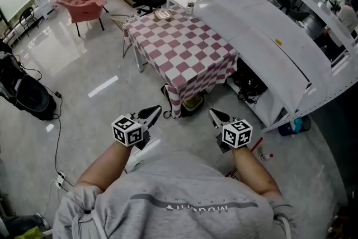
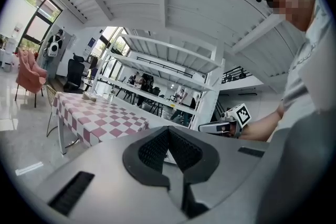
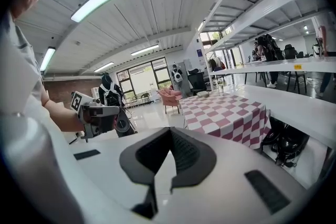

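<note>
Here, the left gripper (image 1: 154, 113) and the right gripper (image 1: 215, 115) are both clenched on nothing, short of the checked tablecloth (image 1: 184, 53) ahead, which is likely soft, light and best pinched at its hanging hem, while a shallow dish (image 1: 163, 14) and a small can (image 1: 190, 7) stand at its far end, contents untellable.

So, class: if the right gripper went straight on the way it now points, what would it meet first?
Probably nothing close: the right gripper points beside the near corner of the checked table, toward the distant pink armchair. Depth is unclear; it might clip that corner.
</note>
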A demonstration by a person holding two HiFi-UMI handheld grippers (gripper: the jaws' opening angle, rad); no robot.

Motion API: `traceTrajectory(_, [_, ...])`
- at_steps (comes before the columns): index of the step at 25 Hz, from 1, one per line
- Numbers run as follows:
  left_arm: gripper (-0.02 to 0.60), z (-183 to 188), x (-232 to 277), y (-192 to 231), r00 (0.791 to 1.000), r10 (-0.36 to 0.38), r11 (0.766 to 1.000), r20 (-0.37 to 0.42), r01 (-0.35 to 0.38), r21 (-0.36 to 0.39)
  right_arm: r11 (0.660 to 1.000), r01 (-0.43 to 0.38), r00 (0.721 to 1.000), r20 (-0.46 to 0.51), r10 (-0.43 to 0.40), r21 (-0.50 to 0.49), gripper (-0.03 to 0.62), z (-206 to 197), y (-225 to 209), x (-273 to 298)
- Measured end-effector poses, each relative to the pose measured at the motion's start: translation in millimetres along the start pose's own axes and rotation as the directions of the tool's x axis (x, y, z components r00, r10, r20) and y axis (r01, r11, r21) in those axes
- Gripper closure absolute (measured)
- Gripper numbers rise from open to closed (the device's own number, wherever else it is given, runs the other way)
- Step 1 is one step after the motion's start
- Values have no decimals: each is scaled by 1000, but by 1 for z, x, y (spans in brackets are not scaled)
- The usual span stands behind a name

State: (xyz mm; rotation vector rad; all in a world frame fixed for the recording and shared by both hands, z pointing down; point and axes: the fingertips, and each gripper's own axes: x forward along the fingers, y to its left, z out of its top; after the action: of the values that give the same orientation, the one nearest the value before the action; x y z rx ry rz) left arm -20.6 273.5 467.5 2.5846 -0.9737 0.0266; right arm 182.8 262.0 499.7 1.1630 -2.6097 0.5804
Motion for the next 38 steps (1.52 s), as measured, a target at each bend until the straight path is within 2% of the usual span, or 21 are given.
traceTrajectory(9, [568,-3,33,-15,1000,13,1000,-8,-13,1,1000,-25,1000,8,25,-13,569,8,-34,-3])
traceTrajectory(14, [568,4,41,8,1000,8,1000,4,-8,5,999,-30,1000,5,30,-18,569,18,-45,24])
traceTrajectory(18, [568,15,49,48,1000,-7,1000,12,7,-1,1000,-16,1000,5,16,-4,569,31,-55,59])
traceTrajectory(22, [568,31,65,107,1000,-31,999,3,31,-10,1000,0,1000,12,0,-8,569,52,-65,104])
traceTrajectory(31, [568,101,108,234,991,-132,990,-38,133,36,998,62,996,55,-63,22,569,127,-85,227])
traceTrajectory(38, [568,124,145,289,982,-185,982,-47,186,34,995,96,993,61,-97,23,569,160,-111,281])
